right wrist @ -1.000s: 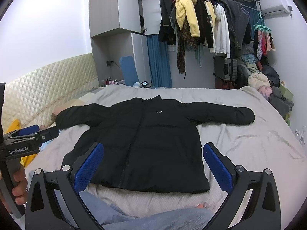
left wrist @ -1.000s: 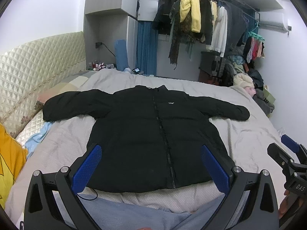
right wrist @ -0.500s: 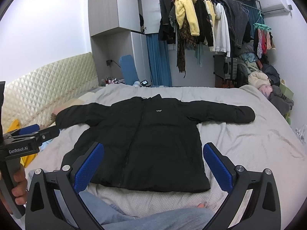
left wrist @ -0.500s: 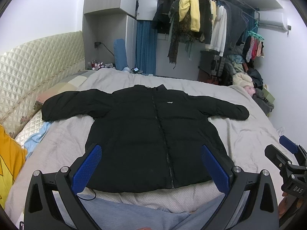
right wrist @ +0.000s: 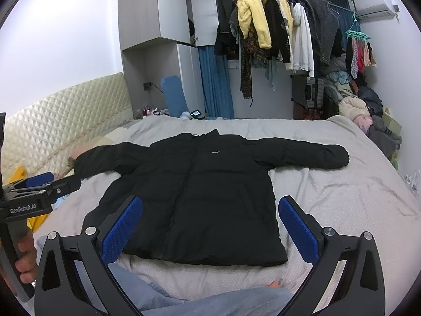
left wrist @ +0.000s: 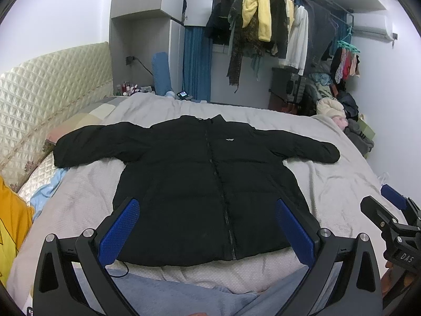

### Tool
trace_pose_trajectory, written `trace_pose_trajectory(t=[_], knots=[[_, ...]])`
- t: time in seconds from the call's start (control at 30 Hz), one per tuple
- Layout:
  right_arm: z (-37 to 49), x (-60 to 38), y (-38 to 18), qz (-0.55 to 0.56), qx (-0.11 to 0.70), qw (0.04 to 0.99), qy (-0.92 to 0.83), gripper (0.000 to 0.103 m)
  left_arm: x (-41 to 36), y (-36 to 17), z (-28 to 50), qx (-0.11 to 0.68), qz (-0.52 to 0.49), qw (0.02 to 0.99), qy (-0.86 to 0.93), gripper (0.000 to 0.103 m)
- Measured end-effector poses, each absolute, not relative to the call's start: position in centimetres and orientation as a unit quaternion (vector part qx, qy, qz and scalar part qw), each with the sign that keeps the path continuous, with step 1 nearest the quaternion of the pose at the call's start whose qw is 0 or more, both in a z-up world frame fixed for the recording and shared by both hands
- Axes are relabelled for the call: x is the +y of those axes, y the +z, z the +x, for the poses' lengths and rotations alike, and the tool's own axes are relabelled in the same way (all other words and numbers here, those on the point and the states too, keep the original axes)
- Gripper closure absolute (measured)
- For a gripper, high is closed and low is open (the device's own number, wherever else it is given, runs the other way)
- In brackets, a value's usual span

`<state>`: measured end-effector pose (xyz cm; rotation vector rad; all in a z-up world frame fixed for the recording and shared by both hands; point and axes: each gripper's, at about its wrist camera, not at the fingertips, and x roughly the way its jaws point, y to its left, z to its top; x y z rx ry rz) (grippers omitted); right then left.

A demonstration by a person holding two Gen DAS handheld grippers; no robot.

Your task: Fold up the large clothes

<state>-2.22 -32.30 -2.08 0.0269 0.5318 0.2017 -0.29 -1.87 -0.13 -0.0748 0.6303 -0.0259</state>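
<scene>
A black puffer jacket (left wrist: pixel 205 181) lies flat and face up on the grey bed (left wrist: pixel 336 181), zipped, both sleeves spread out to the sides; it also shows in the right wrist view (right wrist: pixel 200 189). My left gripper (left wrist: pixel 208 226) is open and empty, held above the jacket's hem. My right gripper (right wrist: pixel 210 226) is open and empty, also held near the hem, a little to the right. Each gripper shows at the edge of the other's view: the right one (left wrist: pixel 394 210) and the left one (right wrist: pixel 39 187).
A quilted headboard (left wrist: pixel 39 100) runs along the left. A yellow cloth (left wrist: pixel 10 223) lies at the bed's left edge. A clothes rail (right wrist: pixel 284 26) and a heap of clothes (right wrist: pixel 368 115) stand behind the bed. Legs in blue trousers (right wrist: pixel 210 300) rest on the near bed edge.
Both grippers have stayed open and nearly still; the views have shifted only slightly. The jacket has not moved.
</scene>
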Motion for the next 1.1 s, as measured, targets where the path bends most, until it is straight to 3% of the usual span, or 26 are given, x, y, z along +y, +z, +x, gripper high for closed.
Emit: trace_pose_trajectory(t=[0.33,0.6,1.1], knots=[[-1.4,-33.0,-1.9,0.02,0.261,0.961,0.092,0.0,-2.2,0.1,1.3,0.301,-0.031,0.952,-0.034,0.0],[1.7,-34.9,-2.3,0.071,0.263,0.958,0.091,0.0,1.7,0.4,7.2,0.291,-0.099,0.951,-0.038,0.0],[9.5,-41.1,-1.6,0.11,0.237,0.965,0.037,0.0,5.0,-5.9,14.4,0.294,-0.051,0.954,-0.022,0.0]])
